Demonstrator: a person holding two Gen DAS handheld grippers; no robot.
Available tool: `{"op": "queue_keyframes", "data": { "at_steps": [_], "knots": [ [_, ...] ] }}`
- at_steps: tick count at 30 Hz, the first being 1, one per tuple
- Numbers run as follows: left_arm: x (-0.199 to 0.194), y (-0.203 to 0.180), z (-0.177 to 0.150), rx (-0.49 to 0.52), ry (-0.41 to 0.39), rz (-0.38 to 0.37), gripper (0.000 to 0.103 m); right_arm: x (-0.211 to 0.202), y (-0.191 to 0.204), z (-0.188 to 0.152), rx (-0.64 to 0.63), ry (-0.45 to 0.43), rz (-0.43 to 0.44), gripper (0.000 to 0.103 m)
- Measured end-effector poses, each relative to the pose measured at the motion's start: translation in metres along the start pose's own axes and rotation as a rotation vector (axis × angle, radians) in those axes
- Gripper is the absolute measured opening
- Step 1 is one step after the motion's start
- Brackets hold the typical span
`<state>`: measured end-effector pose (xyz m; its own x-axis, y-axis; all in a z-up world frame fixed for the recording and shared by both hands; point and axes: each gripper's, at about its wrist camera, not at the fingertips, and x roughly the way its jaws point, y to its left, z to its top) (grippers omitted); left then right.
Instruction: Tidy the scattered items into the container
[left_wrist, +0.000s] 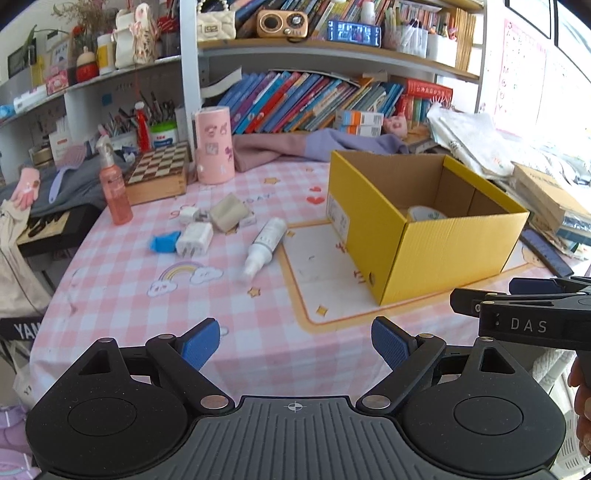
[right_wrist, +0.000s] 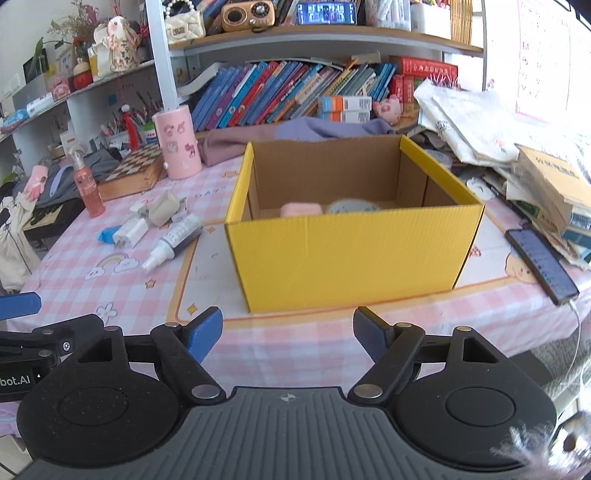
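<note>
Both grippers, left gripper (left_wrist: 294, 345) and right gripper (right_wrist: 288, 334), gape wide, carrying nothing. Your white spray bottle (left_wrist: 265, 240) looks light, rigid, slick; pinch its barrel mid-length, then the yellow box (right_wrist: 347, 251).

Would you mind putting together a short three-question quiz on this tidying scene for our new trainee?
1. True or false: the yellow box already holds some items.
2. Multiple choice: the white spray bottle is A) standing upright, B) lying on the tablecloth, C) inside the box.
3. Fill in: the left gripper and the right gripper both have their jaws ____.

Key
1. True: a pink item and a round whitish item lie on its floor.
2. B.
3. Open, and holding nothing.
</note>
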<state>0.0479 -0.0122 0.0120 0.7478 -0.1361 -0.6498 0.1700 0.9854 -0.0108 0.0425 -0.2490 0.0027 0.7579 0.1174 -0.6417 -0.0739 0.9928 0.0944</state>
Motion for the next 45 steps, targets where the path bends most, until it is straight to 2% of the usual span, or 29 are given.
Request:
{"op": "queue_keyframes", "data": {
  "at_steps": [10,27,45],
  "knots": [
    [-0.007,0.010,-0.014,0.033,0.040,-0.012,0.091,0.000,0.020,-0.015,0.002,0.049,0.001,0.080],
    [-0.015,0.045,-0.032,0.002,0.067,0.001,0.091,0.004,0.056,-0.033,-0.023,0.113,0.019,0.081],
    [-0.028,0.087,-0.038,-0.074,0.032,0.046,0.091,0.007,0.103,-0.029,-0.120,0.115,0.068,0.081]
  ]
}}
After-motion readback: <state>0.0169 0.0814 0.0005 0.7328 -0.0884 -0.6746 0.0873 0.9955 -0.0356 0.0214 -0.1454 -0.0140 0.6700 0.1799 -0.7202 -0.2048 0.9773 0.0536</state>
